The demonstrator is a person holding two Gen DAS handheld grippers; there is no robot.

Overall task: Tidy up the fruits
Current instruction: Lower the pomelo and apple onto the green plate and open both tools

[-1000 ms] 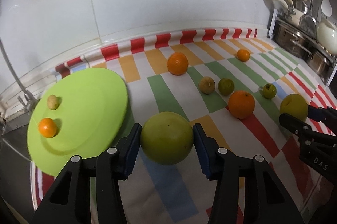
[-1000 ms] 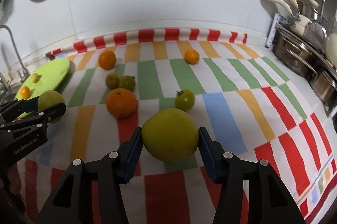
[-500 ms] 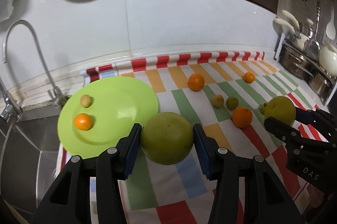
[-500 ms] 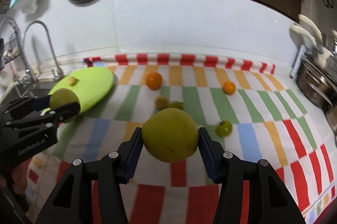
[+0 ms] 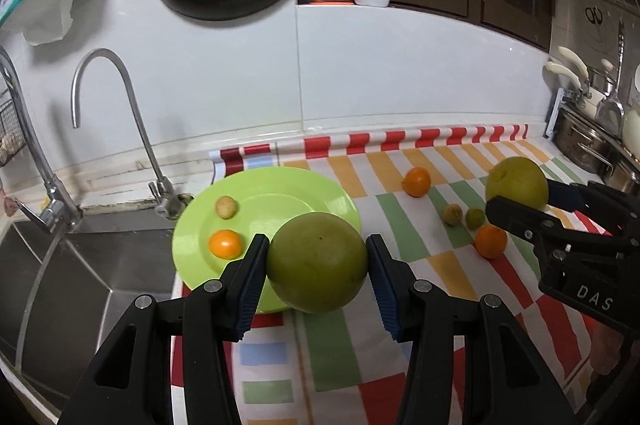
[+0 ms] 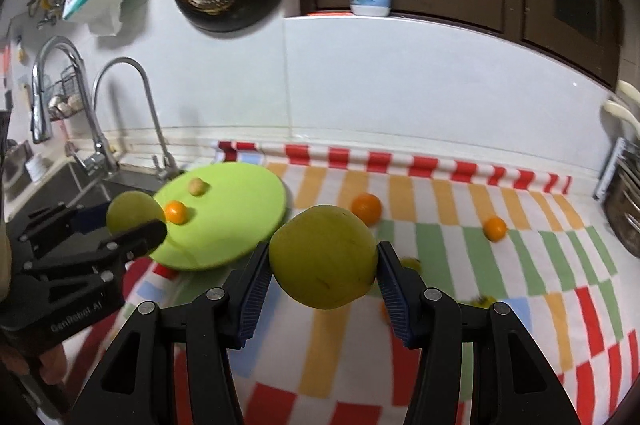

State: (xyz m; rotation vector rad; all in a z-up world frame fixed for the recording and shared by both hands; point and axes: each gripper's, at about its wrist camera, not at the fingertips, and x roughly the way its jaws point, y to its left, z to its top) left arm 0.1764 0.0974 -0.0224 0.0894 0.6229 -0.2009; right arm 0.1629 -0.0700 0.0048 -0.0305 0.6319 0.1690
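My left gripper [image 5: 317, 261] is shut on a large green fruit [image 5: 317, 261] and holds it in the air over the near right edge of the lime-green plate [image 5: 280, 193]. The plate carries a small orange fruit [image 5: 225, 243] and a small pale fruit [image 5: 226, 206]. My right gripper [image 6: 323, 261] is shut on a large yellow-green fruit [image 6: 323, 261], raised above the striped cloth to the right of the plate [image 6: 240, 213]. Two oranges [image 5: 417, 181] [image 5: 490, 241] and two small greenish fruits [image 5: 453, 213] [image 5: 475, 217] lie on the cloth.
A steel sink [image 5: 80, 265] with curved taps [image 5: 120, 113] lies left of the plate. Pots and a utensil rack [image 5: 592, 141] stand at the right. Another small orange [image 6: 495, 228] lies far right on the cloth. A white tiled wall [image 5: 400, 73] backs the counter.
Both grippers have risen and pulled back with their fruits. The left one has moved left toward the plate, which now lies just behind its fruit.
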